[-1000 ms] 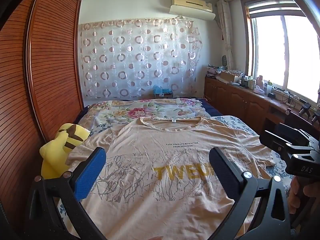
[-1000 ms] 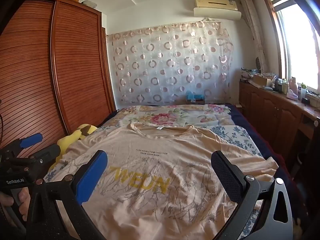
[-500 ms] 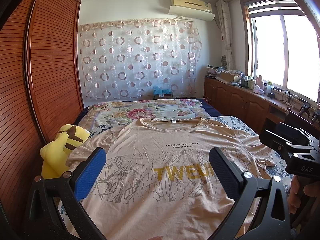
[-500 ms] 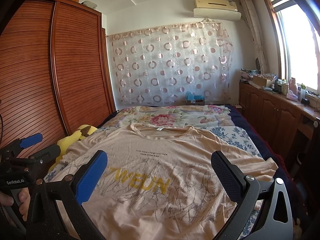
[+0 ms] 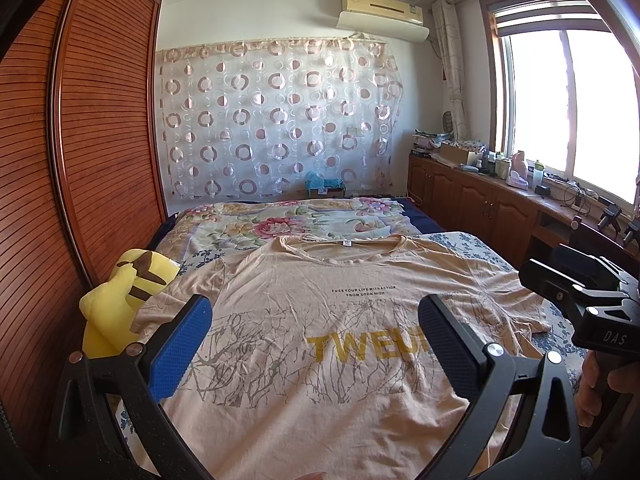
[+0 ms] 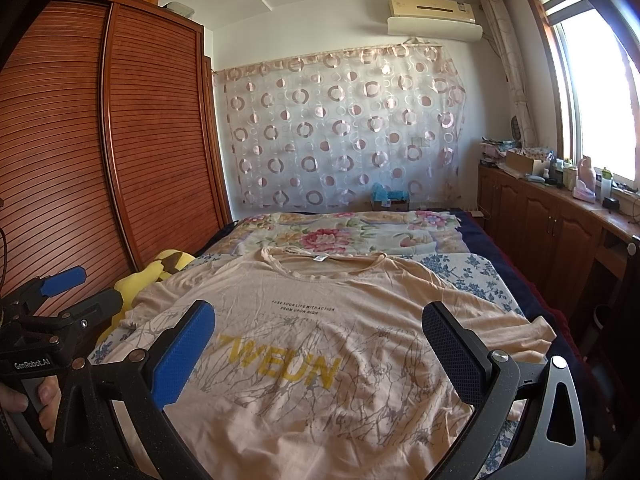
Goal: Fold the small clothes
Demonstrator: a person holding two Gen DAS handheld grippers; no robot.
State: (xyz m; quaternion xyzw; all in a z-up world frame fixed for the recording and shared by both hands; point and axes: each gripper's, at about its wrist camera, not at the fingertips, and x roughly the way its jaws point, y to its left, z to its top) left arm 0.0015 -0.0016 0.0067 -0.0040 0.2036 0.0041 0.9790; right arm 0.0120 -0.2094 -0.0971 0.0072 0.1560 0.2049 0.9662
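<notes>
A beige T-shirt with grey branch print and yellow letters lies spread flat, front up, on the bed, collar toward the far wall. My left gripper hovers open above its lower left part, nothing between the blue pads. My right gripper hovers open above the lower right part, also empty. Each tool shows at the edge of the other's view, the right one and the left one, both held by a hand.
A yellow plush toy sits at the bed's left edge against the wooden wardrobe. A floral quilt covers the far half of the bed. Low cabinets with clutter run under the window on the right.
Both views have tilted or risen a little, so the shirt sits slightly lower in frame. The shirt lies unchanged and both grippers stay open.
</notes>
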